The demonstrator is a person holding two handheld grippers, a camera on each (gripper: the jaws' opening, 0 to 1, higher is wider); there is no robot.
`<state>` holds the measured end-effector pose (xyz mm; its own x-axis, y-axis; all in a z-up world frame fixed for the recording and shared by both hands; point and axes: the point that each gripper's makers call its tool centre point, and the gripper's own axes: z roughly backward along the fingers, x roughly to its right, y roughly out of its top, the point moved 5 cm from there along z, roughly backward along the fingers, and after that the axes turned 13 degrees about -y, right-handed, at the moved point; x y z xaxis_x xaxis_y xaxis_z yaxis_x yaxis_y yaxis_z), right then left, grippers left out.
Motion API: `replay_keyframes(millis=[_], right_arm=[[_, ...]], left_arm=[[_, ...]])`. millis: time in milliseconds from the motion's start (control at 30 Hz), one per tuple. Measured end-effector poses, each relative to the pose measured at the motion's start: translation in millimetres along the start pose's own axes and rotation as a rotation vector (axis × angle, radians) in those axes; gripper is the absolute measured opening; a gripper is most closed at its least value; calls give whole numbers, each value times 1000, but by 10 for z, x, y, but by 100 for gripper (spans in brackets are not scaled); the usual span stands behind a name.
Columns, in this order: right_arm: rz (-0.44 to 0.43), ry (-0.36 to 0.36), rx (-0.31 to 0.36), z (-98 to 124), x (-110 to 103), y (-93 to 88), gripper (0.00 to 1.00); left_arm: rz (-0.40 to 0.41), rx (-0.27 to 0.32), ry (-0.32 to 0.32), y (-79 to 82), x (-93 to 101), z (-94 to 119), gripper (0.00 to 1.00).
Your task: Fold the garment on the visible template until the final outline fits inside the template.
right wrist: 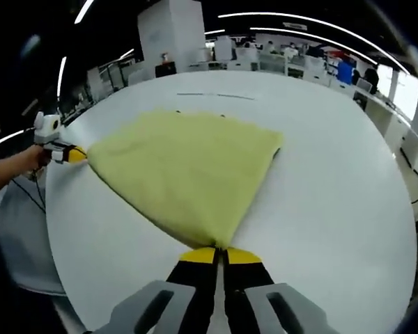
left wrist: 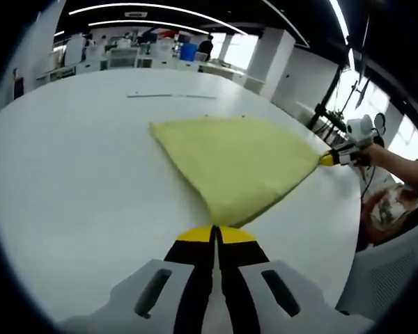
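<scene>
Step in hand: a fold in progress. The yellow garment (left wrist: 233,163) lies spread on the white counter (left wrist: 76,181), directly ahead of both sets of jaws. The left gripper (left wrist: 214,229) has its jaws closed on one near corner of the cloth; the right gripper (right wrist: 221,251) has its jaws closed likewise on another corner. In the left gripper view the right gripper appears off to the right of the jaws, pinching the far-right corner, with a hand (left wrist: 376,154) behind it.

Template: a thin marked line (left wrist: 171,95) shows on the counter beyond the garment, well ahead of the jaws. Its full outline cannot be made out.

Next move, in my judgement: carry both held corners forward together and lay them over the far edge, keeping the hem taut and level.

Writing, brands, labels: none legible.
</scene>
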<state>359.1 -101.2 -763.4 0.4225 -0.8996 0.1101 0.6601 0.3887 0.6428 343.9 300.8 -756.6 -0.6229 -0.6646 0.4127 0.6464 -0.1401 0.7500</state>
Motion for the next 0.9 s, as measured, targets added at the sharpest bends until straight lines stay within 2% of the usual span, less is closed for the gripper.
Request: replay_keyframes(millis=[33, 100, 200, 367, 900], right_arm=[[65, 12, 5, 7, -3, 3, 0], [84, -21, 10, 21, 39, 22, 0], [147, -1, 67, 100, 65, 106, 0], [212, 20, 47, 130, 34, 38, 0], [177, 25, 7, 186, -30, -173, 0]], left_arm=[[-5, -1, 4, 5, -3, 4, 0], [-17, 1, 6, 25, -2, 15, 0], [-26, -1, 8, 35, 11, 22, 0], [-23, -20, 4, -30, 16, 10, 0], [-28, -40, 1, -146, 100, 42, 0]])
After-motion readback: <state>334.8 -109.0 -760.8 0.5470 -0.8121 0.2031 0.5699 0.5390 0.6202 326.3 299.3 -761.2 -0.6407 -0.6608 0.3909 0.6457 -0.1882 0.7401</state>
